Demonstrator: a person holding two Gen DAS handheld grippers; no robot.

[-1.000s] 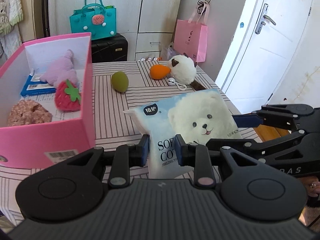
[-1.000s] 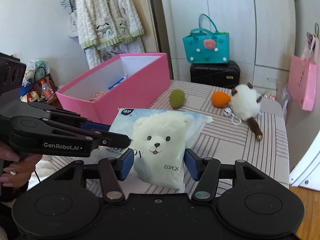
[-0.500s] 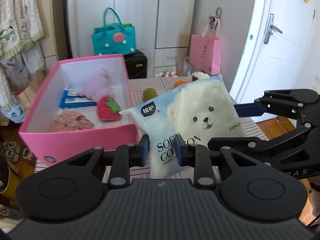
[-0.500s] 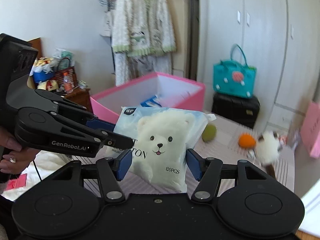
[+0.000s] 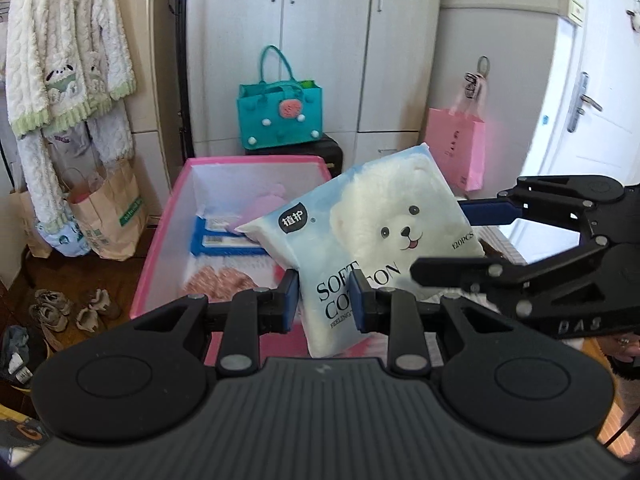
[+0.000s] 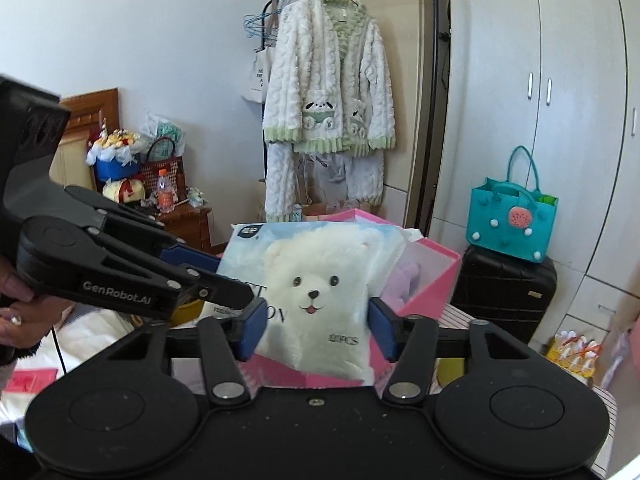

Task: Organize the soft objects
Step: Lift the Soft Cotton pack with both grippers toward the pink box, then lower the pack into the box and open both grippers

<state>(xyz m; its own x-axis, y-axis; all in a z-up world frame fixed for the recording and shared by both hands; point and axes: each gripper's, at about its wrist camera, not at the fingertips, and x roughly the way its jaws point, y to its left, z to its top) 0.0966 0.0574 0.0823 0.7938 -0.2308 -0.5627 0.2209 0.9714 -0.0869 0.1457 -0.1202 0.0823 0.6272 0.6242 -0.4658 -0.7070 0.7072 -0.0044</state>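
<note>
A soft tissue pack (image 5: pixel 380 240) printed with a white bear hangs in the air over the near end of the pink box (image 5: pixel 164 240). My left gripper (image 5: pixel 324 300) is shut on the pack's lower corner. My right gripper (image 6: pixel 316 330) has the pack (image 6: pixel 320 288) between its blue pads, which touch both sides as the jaws are closing. In the left wrist view the right gripper (image 5: pixel 440 240) reaches in from the right. Inside the box lie a purple plush (image 5: pixel 266 202), blue packets (image 5: pixel 224 242) and a brown knitted piece (image 5: pixel 220 282).
A teal bag (image 5: pixel 280 116) sits on a black suitcase against the white cupboards. A pink paper bag (image 5: pixel 456 148) hangs near the door. A fluffy robe (image 6: pixel 332 92) hangs on a rack. Paper bags (image 5: pixel 112 212) and shoes (image 5: pixel 60 312) lie on the floor to the left.
Both grippers have lifted the tissue pack off the striped table and carried it left, over the pink box. The toys on the table have left the view.
</note>
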